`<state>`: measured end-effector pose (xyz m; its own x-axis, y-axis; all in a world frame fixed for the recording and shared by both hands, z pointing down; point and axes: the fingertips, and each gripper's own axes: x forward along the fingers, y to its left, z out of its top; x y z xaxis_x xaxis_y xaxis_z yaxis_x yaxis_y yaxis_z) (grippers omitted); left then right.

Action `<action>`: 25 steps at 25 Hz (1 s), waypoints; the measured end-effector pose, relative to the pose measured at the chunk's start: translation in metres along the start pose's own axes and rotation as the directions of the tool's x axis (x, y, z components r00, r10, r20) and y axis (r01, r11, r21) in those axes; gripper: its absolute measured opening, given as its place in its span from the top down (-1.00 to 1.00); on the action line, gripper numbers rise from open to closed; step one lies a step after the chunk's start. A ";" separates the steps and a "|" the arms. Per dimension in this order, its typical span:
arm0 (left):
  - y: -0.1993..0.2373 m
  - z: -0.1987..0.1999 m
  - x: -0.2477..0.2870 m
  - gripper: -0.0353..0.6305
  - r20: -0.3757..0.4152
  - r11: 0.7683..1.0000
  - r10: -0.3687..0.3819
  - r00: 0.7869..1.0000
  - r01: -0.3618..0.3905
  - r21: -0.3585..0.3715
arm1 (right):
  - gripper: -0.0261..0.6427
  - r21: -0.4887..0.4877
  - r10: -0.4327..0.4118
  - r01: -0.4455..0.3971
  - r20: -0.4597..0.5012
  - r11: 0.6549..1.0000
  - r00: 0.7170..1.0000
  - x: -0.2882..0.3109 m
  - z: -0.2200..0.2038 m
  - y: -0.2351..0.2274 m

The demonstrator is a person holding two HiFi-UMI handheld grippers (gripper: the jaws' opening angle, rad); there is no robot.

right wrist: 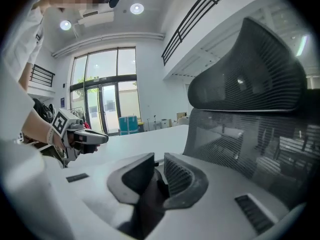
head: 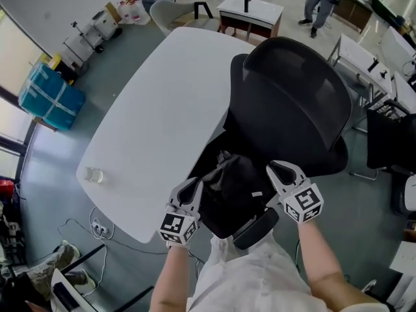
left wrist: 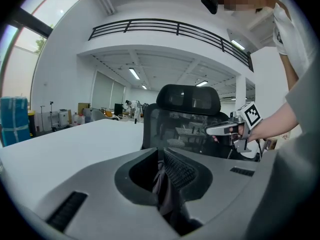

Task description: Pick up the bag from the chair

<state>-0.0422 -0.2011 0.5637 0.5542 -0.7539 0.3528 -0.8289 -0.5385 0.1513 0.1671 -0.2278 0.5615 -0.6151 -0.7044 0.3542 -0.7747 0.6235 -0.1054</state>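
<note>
Gripping dark cloth on both sides, I have my left hand-held gripper [left wrist: 161, 171] and right hand-held gripper [right wrist: 156, 179] pinched almost shut on folds of the bag [head: 233, 190], one at each end. The bag hangs low over the chair [head: 292, 103] seat, between my two hands; I cannot tell whether it is clear of the seat. I judge the grasp made and the lift due next: raise both hands evenly and draw the bag toward me, clear of the near armrest [head: 257, 229] and the backrest beyond. Left of the chair lies the white bench [head: 156, 122], with a small clear container [head: 94, 175] at its near end.
</note>
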 end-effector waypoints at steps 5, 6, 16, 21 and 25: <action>-0.007 -0.018 0.021 0.51 -0.042 0.999 -0.041 0.998 0.040 -0.015 | 0.53 -0.001 0.066 -0.066 -0.061 0.998 0.996 0.023 -0.024 0.003; -0.008 -0.023 0.026 0.48 -0.053 0.999 -0.046 0.998 0.045 -0.017 | 0.48 -0.001 0.079 -0.080 -0.075 0.997 0.994 0.029 -0.029 0.004; -0.007 -0.076 0.069 -0.02 -0.207 0.999 -0.049 0.977 0.051 0.004 | 0.11 -0.005 0.168 -0.173 -0.210 0.985 0.963 0.066 -0.078 0.008; -0.006 -0.100 0.086 -0.09 -0.278 0.997 -0.048 0.959 0.061 0.038 | 0.09 -0.001 0.194 -0.201 -0.262 0.980 0.945 0.084 -0.098 0.007; -0.004 -0.114 0.098 -0.12 -0.323 0.997 -0.040 0.946 0.058 0.046 | 0.08 0.006 0.214 -0.222 -0.298 0.975 0.930 0.094 -0.111 0.007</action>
<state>0.0063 -0.2301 0.7028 0.5330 -0.5698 0.6255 -0.7909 -0.5983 0.1289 0.1201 -0.2517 0.6969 -0.6943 -0.4212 0.5836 -0.6198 0.7621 -0.1872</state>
